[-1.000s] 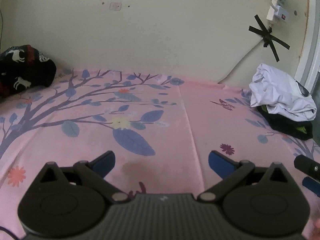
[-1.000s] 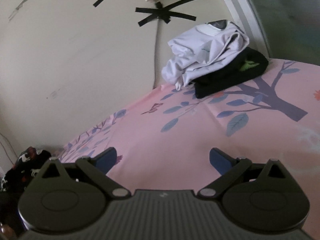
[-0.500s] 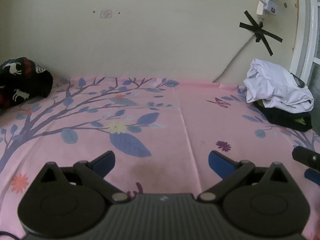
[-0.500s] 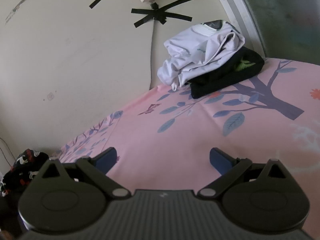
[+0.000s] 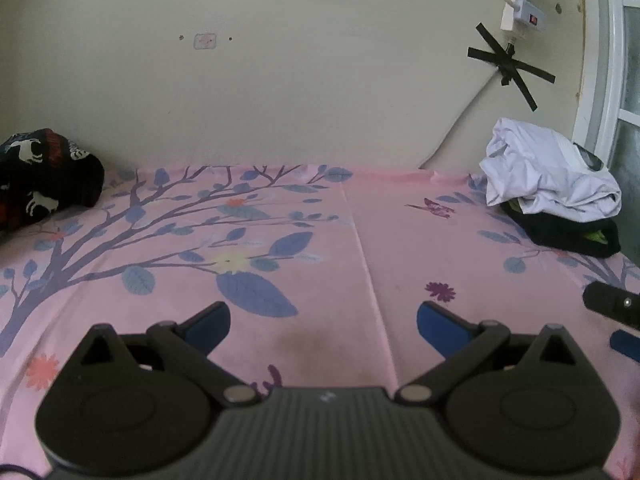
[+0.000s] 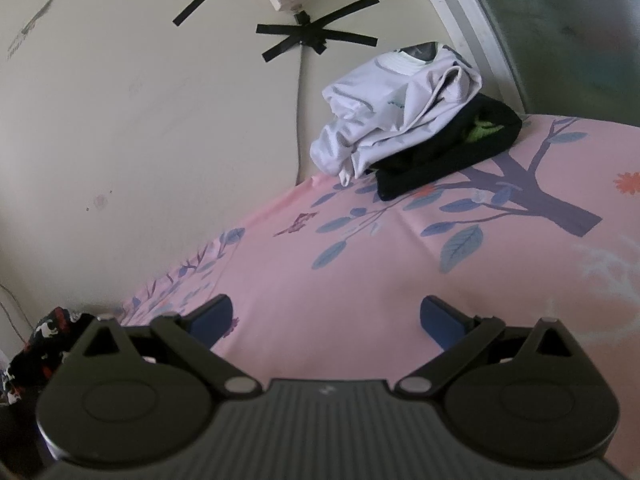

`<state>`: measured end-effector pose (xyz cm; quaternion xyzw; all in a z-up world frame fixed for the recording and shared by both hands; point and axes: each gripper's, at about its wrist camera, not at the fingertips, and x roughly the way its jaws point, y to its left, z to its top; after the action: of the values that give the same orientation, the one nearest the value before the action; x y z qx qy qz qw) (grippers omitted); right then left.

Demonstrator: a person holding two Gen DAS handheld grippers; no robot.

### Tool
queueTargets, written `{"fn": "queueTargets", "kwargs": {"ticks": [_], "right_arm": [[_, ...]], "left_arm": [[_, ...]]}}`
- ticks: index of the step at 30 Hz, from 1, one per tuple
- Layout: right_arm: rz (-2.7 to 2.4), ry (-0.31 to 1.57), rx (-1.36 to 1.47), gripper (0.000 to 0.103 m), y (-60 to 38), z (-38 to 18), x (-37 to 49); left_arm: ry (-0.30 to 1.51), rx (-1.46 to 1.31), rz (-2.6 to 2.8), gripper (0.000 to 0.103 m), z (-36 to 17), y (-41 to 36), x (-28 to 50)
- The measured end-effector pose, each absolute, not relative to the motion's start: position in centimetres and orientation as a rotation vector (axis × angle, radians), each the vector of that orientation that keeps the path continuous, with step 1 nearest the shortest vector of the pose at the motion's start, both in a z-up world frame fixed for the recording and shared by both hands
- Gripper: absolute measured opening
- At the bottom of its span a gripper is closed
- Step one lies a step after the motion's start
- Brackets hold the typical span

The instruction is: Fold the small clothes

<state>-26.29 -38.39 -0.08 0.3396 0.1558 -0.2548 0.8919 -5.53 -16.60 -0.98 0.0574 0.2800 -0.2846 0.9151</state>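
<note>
A crumpled white garment [image 5: 548, 178] lies on a black garment with green print [image 5: 568, 232] at the far right of the pink bed, by the wall. Both show in the right wrist view, the white one [image 6: 400, 104] on top of the black one [image 6: 448, 152]. A dark garment with white deer and red print [image 5: 36, 176] lies at the far left, and shows low at the left of the right wrist view [image 6: 40, 344]. My left gripper [image 5: 323, 322] is open and empty above the sheet. My right gripper [image 6: 326, 318] is open and empty; its tip shows in the left wrist view [image 5: 612, 308].
The bed has a pink sheet with a tree and leaf print [image 5: 280, 248]. A cream wall [image 5: 300, 80] runs along the back. A power strip and cable are taped to the wall [image 5: 516, 12]. A window frame [image 6: 460, 12] stands at the right.
Both grippers have shifted slightly; the clothes pile at the right appears a little lower and nearer in the left view. Both stay open and empty.
</note>
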Motion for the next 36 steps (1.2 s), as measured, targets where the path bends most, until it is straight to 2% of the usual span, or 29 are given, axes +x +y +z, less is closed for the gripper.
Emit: {"fn": "queueTargets", "kwargs": {"ticks": [36], "right_arm": [[-0.612, 0.273, 0.752, 0.096, -37.6, -0.2, -28.4]], "left_arm": [[0.562, 0.262, -0.620, 0.103, -1.3, -17.2, -6.4]]}}
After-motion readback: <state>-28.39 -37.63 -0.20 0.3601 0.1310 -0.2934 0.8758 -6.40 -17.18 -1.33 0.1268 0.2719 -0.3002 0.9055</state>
